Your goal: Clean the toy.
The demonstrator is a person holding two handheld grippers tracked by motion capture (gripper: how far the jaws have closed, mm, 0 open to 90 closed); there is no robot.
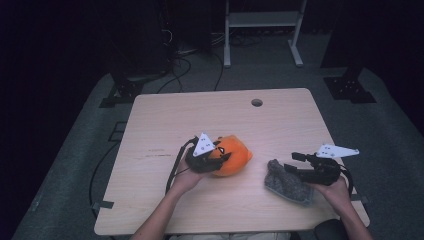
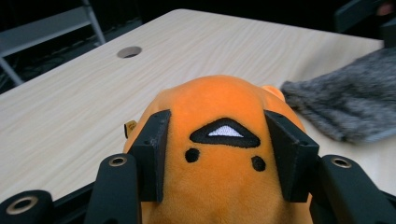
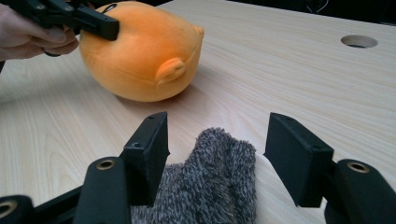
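A: With the left claw (image 2: pixel 224 154) clamped on the orange plush toy (image 2: pixel 224 107) mid-desk (image 1: pixel 165 120), what's right doing?
B: Right claw (image 3: pixel 215 154) stands apart, pads clear of the grey fuzzy pouch (image 3: pixel 210 182) between them. Pouch's long axis runs along the jaws, toward the plush. Right hand's nearer it.

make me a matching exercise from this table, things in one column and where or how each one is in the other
Things:
1. round orange plush toy
2. grey fuzzy knitted cloth
3. round hole in the wooden tabletop
4. right tongs

Places or states:
A. near the far edge
B. clamped in the left tongs
C. open, jaws on either side of the cloth's end
D. lying flat by the person's right hand

Pairs: 1-B, 2-D, 3-A, 4-C
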